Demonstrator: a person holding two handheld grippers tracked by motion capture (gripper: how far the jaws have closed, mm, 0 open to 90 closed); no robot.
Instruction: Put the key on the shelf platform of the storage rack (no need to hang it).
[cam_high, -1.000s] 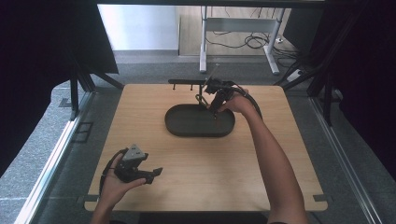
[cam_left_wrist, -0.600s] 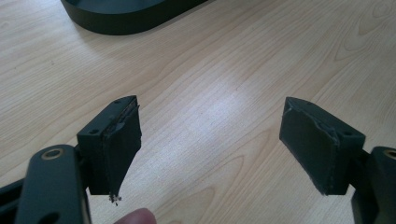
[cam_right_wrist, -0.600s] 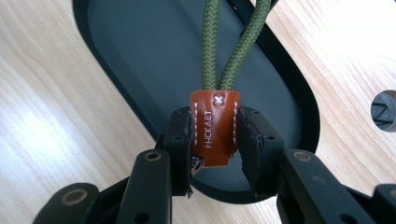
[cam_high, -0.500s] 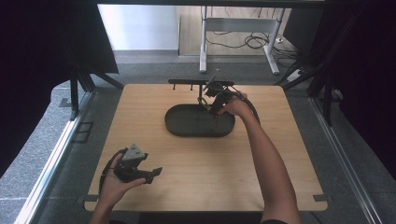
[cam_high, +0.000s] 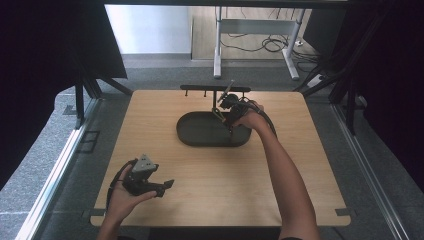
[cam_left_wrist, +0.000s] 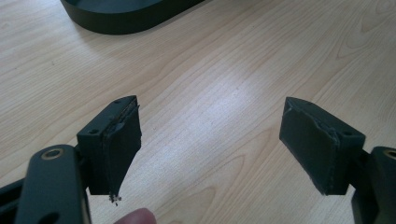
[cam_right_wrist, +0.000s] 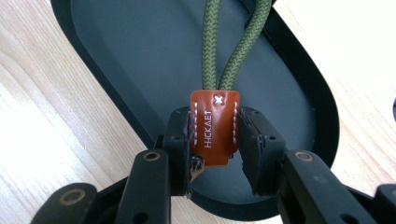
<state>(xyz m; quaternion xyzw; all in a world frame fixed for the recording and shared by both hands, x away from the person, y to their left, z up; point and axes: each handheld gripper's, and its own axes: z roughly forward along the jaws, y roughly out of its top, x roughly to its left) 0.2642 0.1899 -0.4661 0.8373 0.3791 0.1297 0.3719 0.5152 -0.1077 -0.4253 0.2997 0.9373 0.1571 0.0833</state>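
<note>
**Right gripper clamped on leather tab over tray; left gripper idle, jaws apart**

Wooden tabletop (cam_high: 210, 195), light grain. Dark oval tray (cam_high: 192, 134) lying past the middle, toward the far edge. Thin black rack with small pegs (cam_high: 200, 88) along the far edge, just behind the tray.

Right gripper (cam_high: 224, 112): held in the right hand (cam_high: 250, 119) over the tray's right half, near the far edge. In the right gripper view, jaws closed on a brown leather tab (cam_right_wrist: 215, 126), one pad on each side of it, white stitching along both sides and a white cross stitch at the top. Stamped lettering on the tab, not read with confidence. Olive green braided cord (cam_right_wrist: 238, 46) running out of the tab's top as two strands, up and away over the tray floor (cam_right_wrist: 140, 56). Far end of the cord out of frame. Whether the tab touches the tray: cannot tell.

Left gripper (cam_high: 167, 186): in the left hand (cam_high: 122, 192) near the near-left corner of the tabletop, well apart from the tray. Grey three-cornered plate (cam_high: 145, 164) on top. In the left gripper view, jaws wide apart, bare wood between them, pads worn at the edges. Tray rim (cam_left_wrist: 121, 18) visible at the top of that view. Fingertip (cam_left_wrist: 135, 217) at the bottom edge.
</note>
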